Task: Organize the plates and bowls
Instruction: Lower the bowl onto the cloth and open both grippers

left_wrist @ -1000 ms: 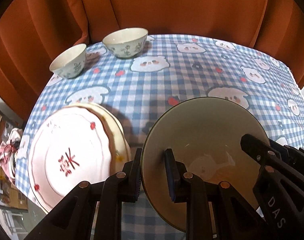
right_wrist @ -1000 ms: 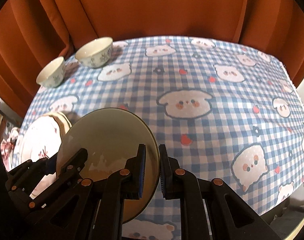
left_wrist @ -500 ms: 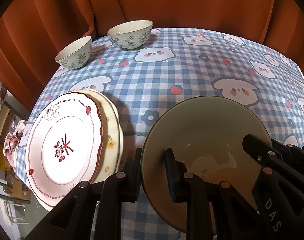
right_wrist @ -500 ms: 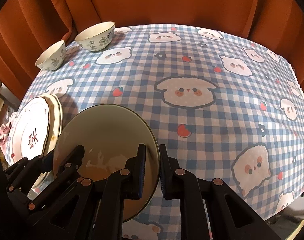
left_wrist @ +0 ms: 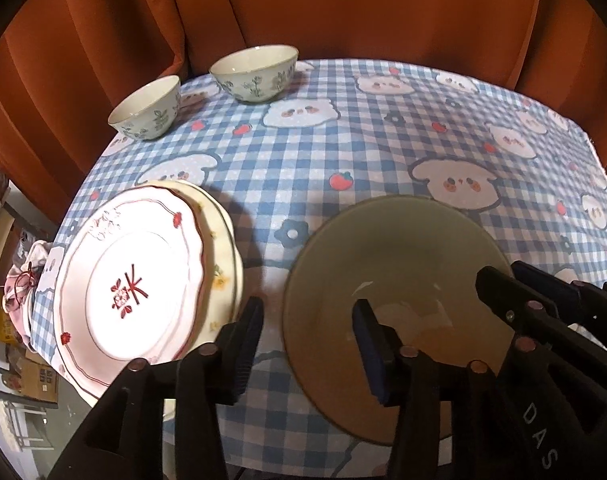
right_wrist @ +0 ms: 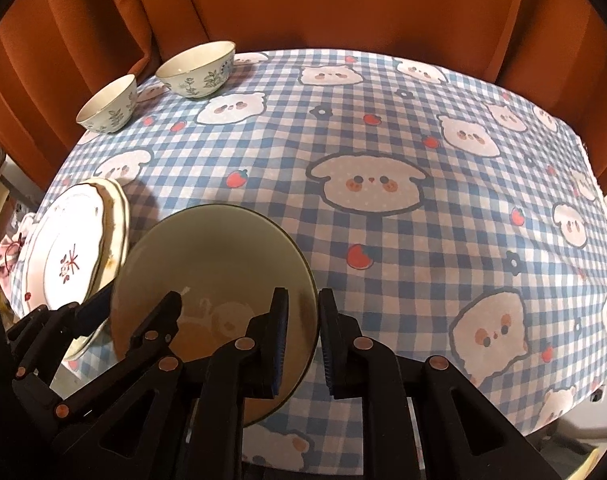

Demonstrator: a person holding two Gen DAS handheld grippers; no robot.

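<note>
A large olive-cream bowl (left_wrist: 391,248) (right_wrist: 211,252) rests at the near edge of the checked tablecloth (left_wrist: 343,152). My left gripper (left_wrist: 309,344) (right_wrist: 137,304) straddles its left rim. Its jaws are opening, with one finger inside the bowl, one outside, and neither pad on the rim. My right gripper (right_wrist: 303,340) (left_wrist: 503,276) holds the right rim. Its jaws are just starting to open, with the pads still close against the wall. Left of the bowl lies a stack of plates (left_wrist: 143,280) (right_wrist: 63,256), the top one white with red marks.
Two small floral bowls (left_wrist: 147,108) (left_wrist: 255,72) stand at the far left corner, in front of an orange curtain (left_wrist: 343,8). The plates overhang the table's left edge. Below it are a pink cloth bundle (left_wrist: 23,284) and a cardboard box (left_wrist: 39,376).
The left gripper's fingers have spread apart and come off the bowl's rim. The right gripper's fingers have parted slightly. The bowl stays in the same place.
</note>
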